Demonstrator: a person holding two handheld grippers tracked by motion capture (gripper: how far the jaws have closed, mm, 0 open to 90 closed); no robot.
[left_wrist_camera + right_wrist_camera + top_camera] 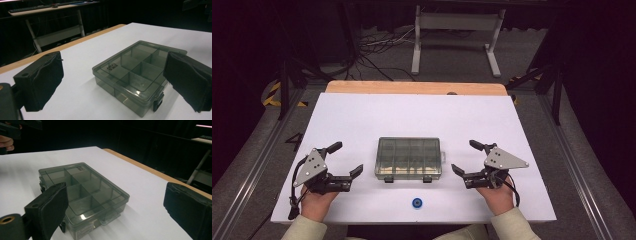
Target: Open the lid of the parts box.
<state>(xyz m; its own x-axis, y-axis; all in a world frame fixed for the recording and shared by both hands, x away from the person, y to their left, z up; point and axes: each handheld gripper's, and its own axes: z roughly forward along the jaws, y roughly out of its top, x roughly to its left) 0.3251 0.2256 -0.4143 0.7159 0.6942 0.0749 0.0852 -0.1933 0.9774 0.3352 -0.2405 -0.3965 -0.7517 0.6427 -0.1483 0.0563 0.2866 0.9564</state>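
Both tongs gape wide, empty: left gripper, right gripper flank the closed compartment box. I'd approach its front latches squarely, slowly.

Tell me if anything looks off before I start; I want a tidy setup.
Nothing is spilled or damaged. The compartment box sits square and shut between the open left gripper and right gripper. Only a small blue round thing lies loose on the table's near edge.
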